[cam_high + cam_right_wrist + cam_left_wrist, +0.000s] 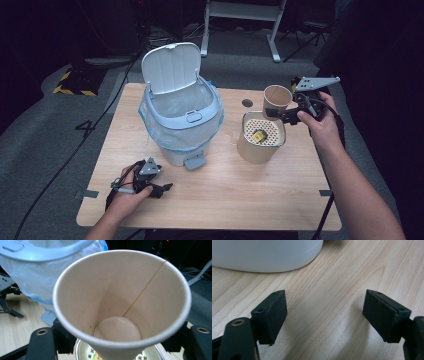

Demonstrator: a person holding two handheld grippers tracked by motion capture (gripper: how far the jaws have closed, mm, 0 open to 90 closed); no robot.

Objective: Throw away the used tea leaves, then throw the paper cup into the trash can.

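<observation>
An empty brown paper cup (pixel 276 97) hangs tilted above the table with my right gripper (pixel 281 115) shut on its lower part. In the right gripper view the cup (pixel 120 290) shows a wet bottom, and the black jaws press on both its sides. Right below it stands a brown tub (pixel 254 150) topped by a perforated strainer (pixel 270 131) with a small yellow thing (pixel 258 136) in it. My left gripper (pixel 161 189) rests on the table at the front left, and in the left gripper view its jaws (pixel 324 315) stand open over bare wood.
A white pedal bin (pixel 180 125) with a plastic liner stands mid-table, its lid (pixel 171 67) raised and its pedal (pixel 194 162) facing the front. Its base (pixel 267 257) lies just ahead of the left gripper. A small round hole (pixel 247 103) marks the tabletop behind the tub.
</observation>
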